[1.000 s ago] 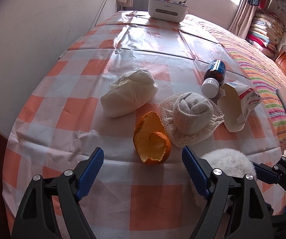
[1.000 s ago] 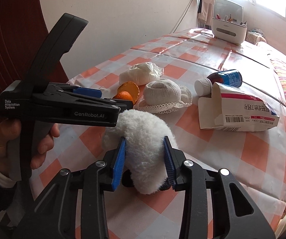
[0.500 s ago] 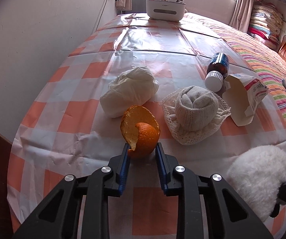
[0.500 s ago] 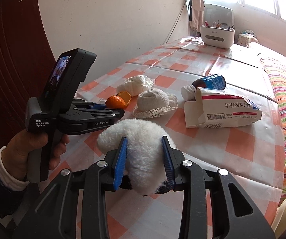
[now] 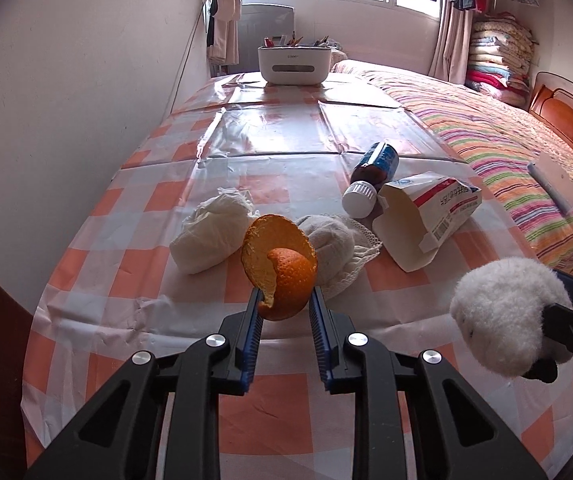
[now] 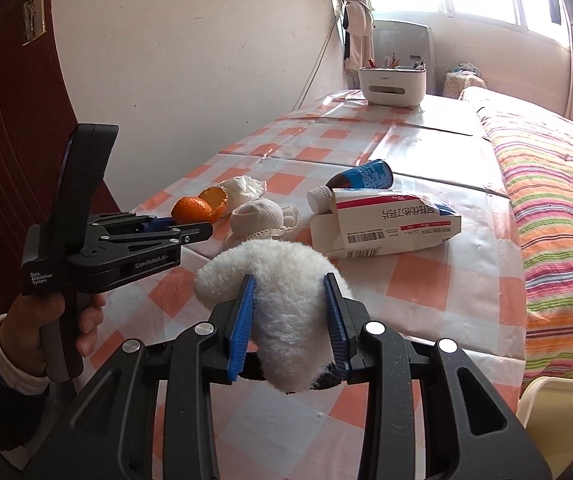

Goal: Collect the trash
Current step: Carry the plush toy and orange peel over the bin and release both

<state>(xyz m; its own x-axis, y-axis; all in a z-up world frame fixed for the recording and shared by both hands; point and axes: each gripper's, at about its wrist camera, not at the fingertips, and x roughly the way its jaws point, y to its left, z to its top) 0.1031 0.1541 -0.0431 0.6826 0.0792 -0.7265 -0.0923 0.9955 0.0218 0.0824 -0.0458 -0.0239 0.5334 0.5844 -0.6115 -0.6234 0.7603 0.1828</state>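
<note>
Left wrist view: left tongs point(image 5: 284, 306) clamped on raised orange peel point(image 5: 280, 266), right tongs point(image 6: 290, 314) on white fluffy wad point(image 6: 286, 292).

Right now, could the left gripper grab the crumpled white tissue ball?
Probably not yet. The left gripper has its fingers shut on the orange peel, so it would have to drop that first. The tissue ball lies just ahead on the checked tablecloth with nothing else blocking it.
</note>
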